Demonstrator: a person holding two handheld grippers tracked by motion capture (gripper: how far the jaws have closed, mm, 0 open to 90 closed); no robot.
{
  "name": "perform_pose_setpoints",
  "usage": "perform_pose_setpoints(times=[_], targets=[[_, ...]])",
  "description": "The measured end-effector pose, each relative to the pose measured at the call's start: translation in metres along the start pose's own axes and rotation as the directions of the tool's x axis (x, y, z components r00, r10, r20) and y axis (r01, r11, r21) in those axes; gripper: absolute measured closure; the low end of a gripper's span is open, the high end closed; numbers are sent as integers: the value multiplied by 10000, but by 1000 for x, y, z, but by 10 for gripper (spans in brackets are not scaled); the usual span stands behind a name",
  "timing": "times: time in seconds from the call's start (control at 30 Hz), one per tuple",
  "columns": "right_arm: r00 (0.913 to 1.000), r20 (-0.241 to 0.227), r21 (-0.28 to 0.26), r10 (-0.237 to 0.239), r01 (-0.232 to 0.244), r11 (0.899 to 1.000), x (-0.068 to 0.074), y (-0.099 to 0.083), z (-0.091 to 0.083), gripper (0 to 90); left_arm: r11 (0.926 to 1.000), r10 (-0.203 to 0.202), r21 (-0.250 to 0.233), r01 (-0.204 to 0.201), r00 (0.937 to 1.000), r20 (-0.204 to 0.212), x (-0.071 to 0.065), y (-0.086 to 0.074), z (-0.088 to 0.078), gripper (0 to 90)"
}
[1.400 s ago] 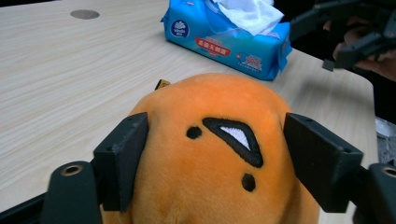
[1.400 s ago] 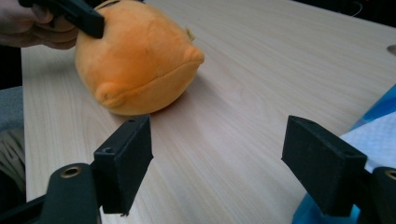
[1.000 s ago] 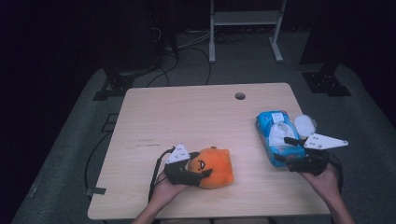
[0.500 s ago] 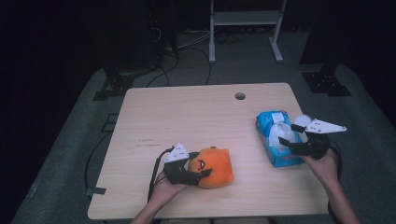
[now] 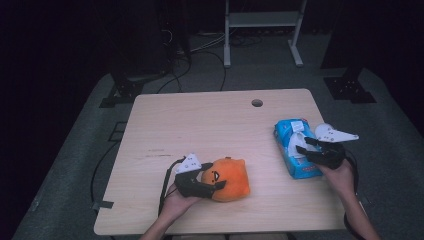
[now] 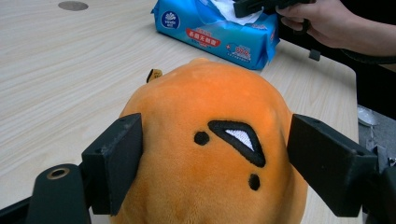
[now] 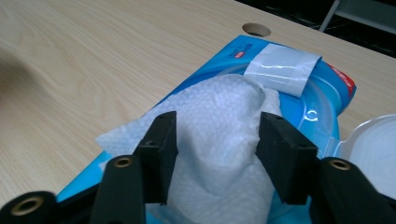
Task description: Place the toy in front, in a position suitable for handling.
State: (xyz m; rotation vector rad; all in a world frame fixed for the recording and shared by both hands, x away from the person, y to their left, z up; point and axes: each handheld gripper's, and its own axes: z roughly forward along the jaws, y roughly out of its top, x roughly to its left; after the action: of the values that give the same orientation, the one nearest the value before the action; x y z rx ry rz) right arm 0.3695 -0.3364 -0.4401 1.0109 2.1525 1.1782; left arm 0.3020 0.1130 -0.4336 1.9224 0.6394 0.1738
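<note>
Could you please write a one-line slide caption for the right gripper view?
Right tongs closing around a white crinkled wet wipe pulled up from the open blue plastic wipes pack on the light wooden table.

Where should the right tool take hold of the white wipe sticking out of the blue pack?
Grip the raised fold of the white wipe, where it bunches above the blue pack. Come from above, one jaw on each side, as the right tool now stands. The fold stands free of the pack, so its jaws, just closing, can pinch it.

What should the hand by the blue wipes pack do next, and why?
Probably finish closing the right gripper on the white wipe. Its jaws have just been closing with the wipe sticking up between them, out of the blue wipes pack, but seemingly not firmly pinched yet.
</note>
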Motion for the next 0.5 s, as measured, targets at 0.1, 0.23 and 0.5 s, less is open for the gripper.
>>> perform_pose_setpoints(times=[0.1, 0.23, 0.5], targets=[[9998, 25, -18, 182, -182, 9998, -4, -2, -1, 552, 10000, 22, -7, -22, 10000, 0, 0, 0, 0, 188], [9993, -90, -42, 353, -354, 9994, -6, -3, 0, 577, 10000, 70, -3, -70, 10000, -23, -1, 0, 1, 188], [9931, -829, 44, 834, -833, 9965, -5, -3, 0, 806, 10000, 5, -25, -5, 10000, 12, 1, -1, 1, 188]])
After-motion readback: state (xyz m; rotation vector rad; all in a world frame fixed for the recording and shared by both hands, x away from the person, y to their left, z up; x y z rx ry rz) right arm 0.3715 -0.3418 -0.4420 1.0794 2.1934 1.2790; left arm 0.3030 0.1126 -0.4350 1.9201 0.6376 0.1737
